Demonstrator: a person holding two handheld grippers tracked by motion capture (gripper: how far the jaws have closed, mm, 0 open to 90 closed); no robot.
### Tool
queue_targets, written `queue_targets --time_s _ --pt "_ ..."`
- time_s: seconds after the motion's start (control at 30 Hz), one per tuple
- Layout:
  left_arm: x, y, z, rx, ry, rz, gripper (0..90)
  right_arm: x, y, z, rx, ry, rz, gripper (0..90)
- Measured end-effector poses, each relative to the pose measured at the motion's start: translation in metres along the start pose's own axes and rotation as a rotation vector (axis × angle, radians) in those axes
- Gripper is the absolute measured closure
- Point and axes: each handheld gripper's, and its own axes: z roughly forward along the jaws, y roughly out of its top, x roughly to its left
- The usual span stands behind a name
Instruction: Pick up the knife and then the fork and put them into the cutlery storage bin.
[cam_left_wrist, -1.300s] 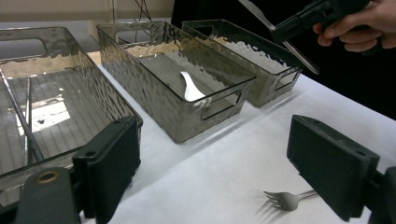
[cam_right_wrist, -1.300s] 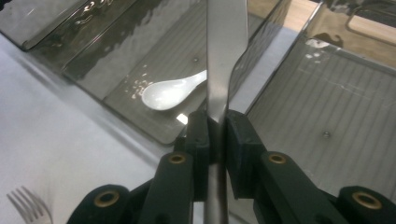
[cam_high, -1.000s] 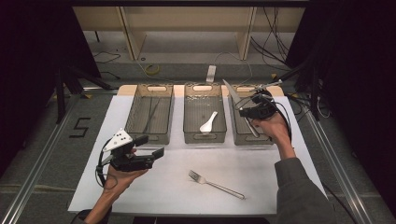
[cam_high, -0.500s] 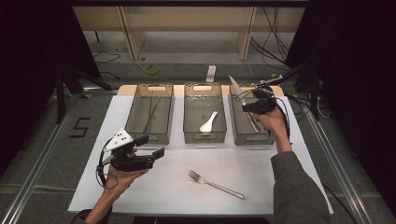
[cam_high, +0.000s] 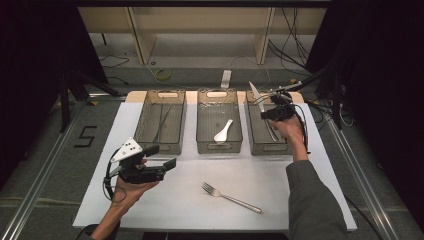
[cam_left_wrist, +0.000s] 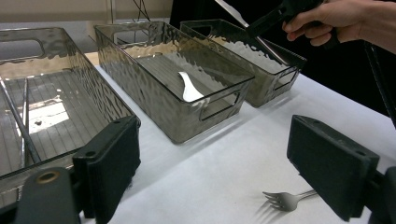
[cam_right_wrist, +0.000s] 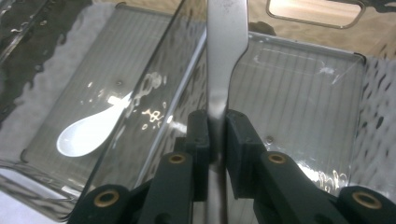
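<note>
Right gripper (cam_high: 266, 107) has lifted farther back — knife (cam_right_wrist: 225, 51) pinched between its jaws

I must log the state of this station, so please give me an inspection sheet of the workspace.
Surface: white sheet on the table, flat.
Job's things: knife clamped in the right gripper, above the right bin; fork lying on the sheet.
Clutter: white spoon in the middle bin; thin rods in the left bin.
Grippers: left gripper open, held over the sheet.
Cables: one trails from the right gripper; others on the floor behind.
Surroundings: dark curtains, wooden frame behind.
</note>
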Motion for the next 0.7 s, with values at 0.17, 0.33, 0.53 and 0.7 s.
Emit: queue_targets --time_s 0.17,0.33,0.53,0.7 --pt "0.0 0.0 0.0 0.0 0.001 0.001 16.6 -0.002 -0.001 0.005 0.01 -0.01 0.012 81.1" --pt "0.0 0.0 0.0 0.001 0.001 0.0 16.6 -0.003 -0.001 0.009 0.014 -0.012 0.02 81.1" --pt "-0.001 0.0 0.0 0.004 0.002 0.002 16.6 -0.003 -0.003 0.01 0.016 -0.013 0.029 81.1" --pt "-0.001 0.0 0.001 0.005 0.002 0.005 16.6 -0.003 -0.006 0.016 0.021 -0.017 0.04 81.1"
